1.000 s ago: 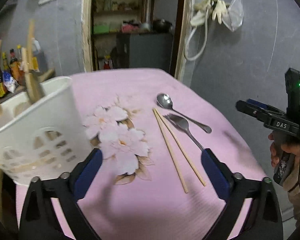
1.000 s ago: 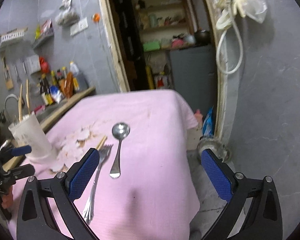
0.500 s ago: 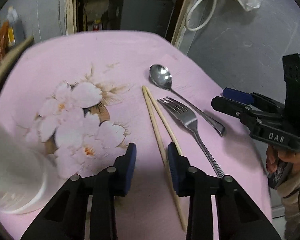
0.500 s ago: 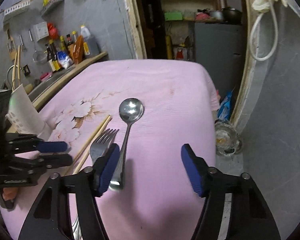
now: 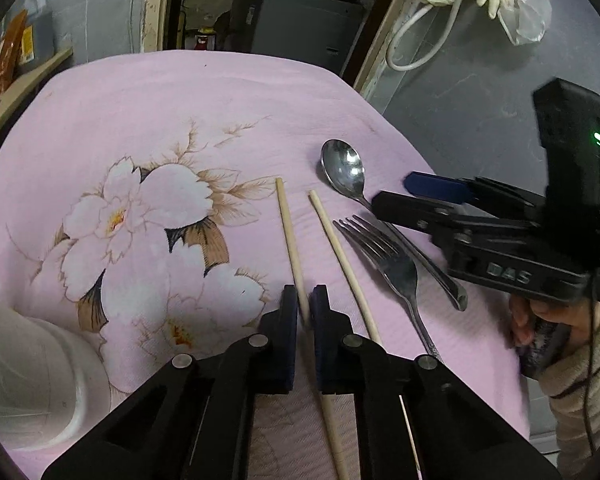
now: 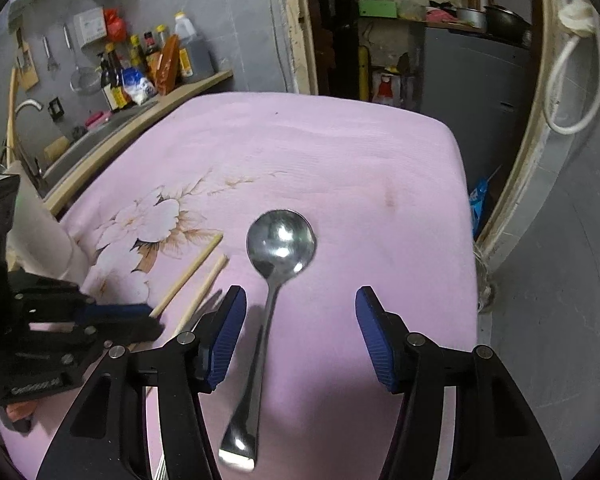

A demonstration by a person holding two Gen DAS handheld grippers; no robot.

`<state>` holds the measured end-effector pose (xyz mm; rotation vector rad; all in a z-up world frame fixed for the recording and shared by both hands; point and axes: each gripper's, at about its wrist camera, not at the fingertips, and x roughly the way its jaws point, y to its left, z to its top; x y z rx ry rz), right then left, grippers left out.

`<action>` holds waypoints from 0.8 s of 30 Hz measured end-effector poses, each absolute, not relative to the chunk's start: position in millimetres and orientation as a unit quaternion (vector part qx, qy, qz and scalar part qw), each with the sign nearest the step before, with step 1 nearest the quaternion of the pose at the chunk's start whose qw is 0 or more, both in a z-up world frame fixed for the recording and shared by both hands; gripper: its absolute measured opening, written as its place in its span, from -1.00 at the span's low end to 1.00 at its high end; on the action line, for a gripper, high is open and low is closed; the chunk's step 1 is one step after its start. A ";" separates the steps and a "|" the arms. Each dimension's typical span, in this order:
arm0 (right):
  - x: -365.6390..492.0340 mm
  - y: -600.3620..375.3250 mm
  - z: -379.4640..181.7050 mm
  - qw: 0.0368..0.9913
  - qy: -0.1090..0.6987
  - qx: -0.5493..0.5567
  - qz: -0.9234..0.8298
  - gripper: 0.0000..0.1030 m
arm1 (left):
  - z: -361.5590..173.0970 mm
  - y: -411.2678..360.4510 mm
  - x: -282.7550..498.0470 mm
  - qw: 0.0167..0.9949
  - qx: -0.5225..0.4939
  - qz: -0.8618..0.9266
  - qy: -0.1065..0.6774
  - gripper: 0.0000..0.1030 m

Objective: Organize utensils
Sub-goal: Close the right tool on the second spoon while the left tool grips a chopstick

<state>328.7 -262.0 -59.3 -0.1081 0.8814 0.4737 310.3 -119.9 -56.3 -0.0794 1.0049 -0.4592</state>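
1. A table draped in a pink cloth point(image 5: 204, 92) with a printed white flower point(image 5: 156, 232) fills both of your wrist views.
2. A white plastic utensil holder point(image 5: 32, 376) stands at the near left corner of the cloth; it is blurred at the edge of the left view, so I cannot tell what is inside.
3. Your right gripper point(image 6: 300, 316) hangs low over the cloth, its blue pads set at a middling gap and touching nothing. It enters the left view from the right, with your hand point(image 5: 540, 328) and a cream sleeve behind it.
4. Your left gripper point(image 5: 305, 304) is pinched nearly closed on the left chopstick point(image 5: 290, 240) at about mid-length; the jaws have just been closing.
5. The right chopstick point(image 5: 340, 256) lies loose just beside the first, and the 2 splay apart at their far ends.
6. A metal fork point(image 5: 396, 272) lies to the right of the chopsticks, tines pointing away from you.
7. A metal spoon point(image 6: 276, 256) lies furthest right, bowl up; its handle runs back between the right gripper's pads, nearer the left pad.
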 end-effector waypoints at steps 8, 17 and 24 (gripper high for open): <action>354.0 -240.9 -65.3 0.864 0.439 -0.082 0.234 0.09 | -56.7 -113.9 308.7 0.848 -0.047 -0.225 0.478 -0.89; 360.7 -235.8 -70.7 0.858 0.443 -0.101 0.239 0.11 | -54.7 -111.3 305.7 0.847 -0.055 -0.227 0.478 -0.89; 360.1 -230.7 -70.7 0.860 0.440 -0.115 0.231 -0.17 | -54.8 -112.2 308.9 0.845 -0.062 -0.230 0.479 -0.92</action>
